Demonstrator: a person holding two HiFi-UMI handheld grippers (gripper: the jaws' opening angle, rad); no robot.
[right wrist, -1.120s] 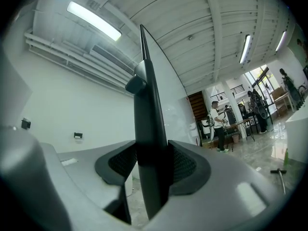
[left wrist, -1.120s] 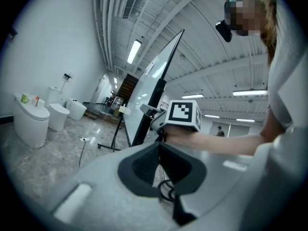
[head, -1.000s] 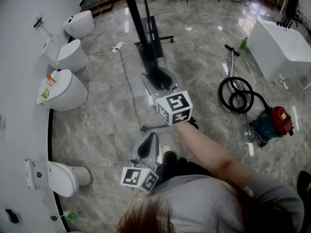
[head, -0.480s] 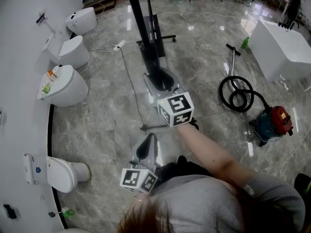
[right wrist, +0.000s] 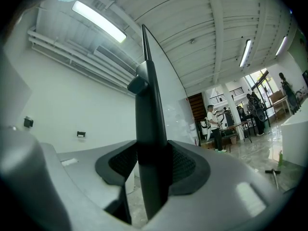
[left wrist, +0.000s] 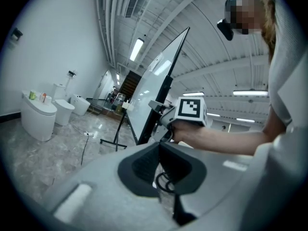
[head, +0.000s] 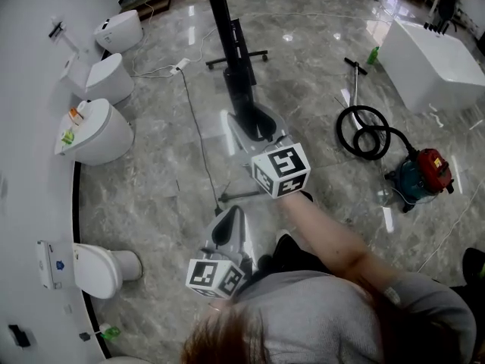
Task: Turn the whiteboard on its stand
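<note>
The right gripper has its fingers pinching the black edge of the tall white whiteboard for leverage to swivel it; the left gripper, fingers pressed together, hangs idle.

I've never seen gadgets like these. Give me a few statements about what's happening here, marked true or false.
1. The right gripper is clamped on the black edge of the whiteboard. True.
2. The left gripper grips the whiteboard too. False: its jaws are together with nothing between them, short of the board.
3. A red vacuum cleaner stands on the floor. True.
4. In the head view, the toilets line the right side of the room. False: they stand along the wall on the left.
</note>
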